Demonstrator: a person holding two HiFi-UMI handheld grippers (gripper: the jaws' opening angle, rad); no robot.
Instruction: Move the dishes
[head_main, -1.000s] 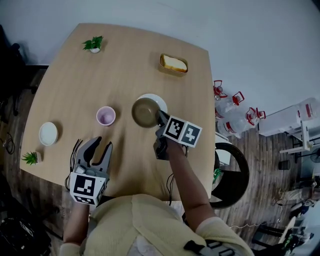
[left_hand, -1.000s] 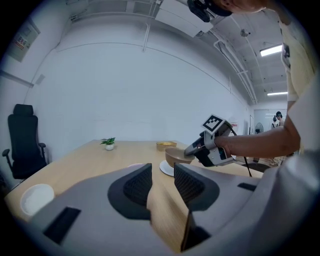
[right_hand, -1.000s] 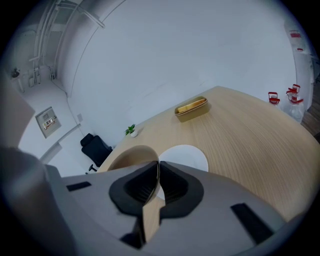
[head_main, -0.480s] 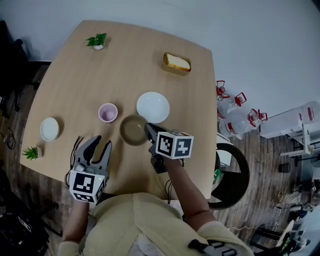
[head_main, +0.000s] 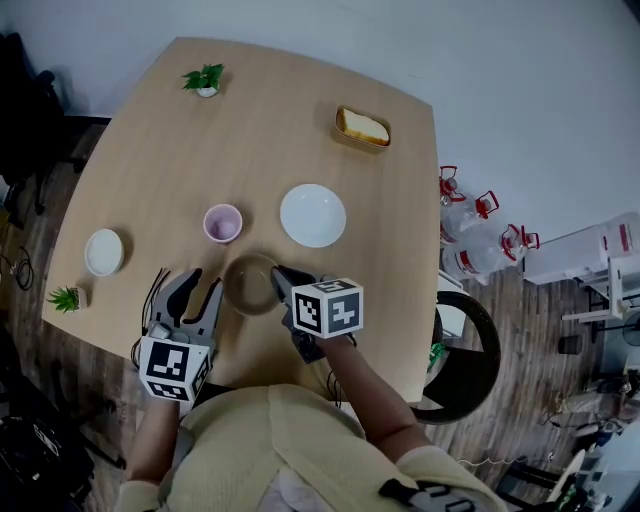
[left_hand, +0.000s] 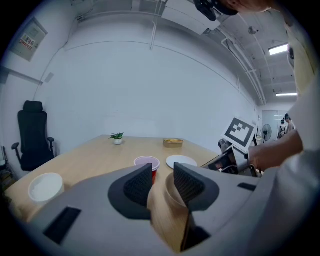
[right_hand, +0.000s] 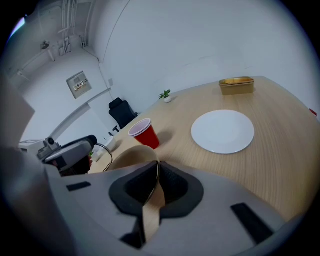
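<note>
Right hand-held gripper (head_main: 281, 283) is clenched on the rim of the tan bowl (head_main: 250, 284), and the right gripper view shows the thin rim pinched edge-on between its two dark pads, with the bowl (right_hand: 131, 157) curving away to the left. The bowl is over the near middle of the counter (head_main: 150, 170), close to the near edge; whether it rests on the wood or hangs just above it cannot be told. Just left of the bowl, the left hand-held gripper (head_main: 190, 292) is released, with its jaws standing apart and nothing gripped; in its own view the bowl (left_hand: 171, 191) shows through the gap beyond the right jaw. Farther in, the cup (head_main: 222, 223) stands upright to the bowl's far left and the white plate (head_main: 313, 215) lies flat to its far right, the two apart from each other. A small white dish (head_main: 104, 252) sits near the left edge, with a little potted plant (head_main: 66, 298) just nearer than it. At the far side are a second plant (head_main: 205, 80) and a yellow tray (head_main: 362, 128) holding something pale. Water jugs (head_main: 470, 215) stand on the floor to the right.
</note>
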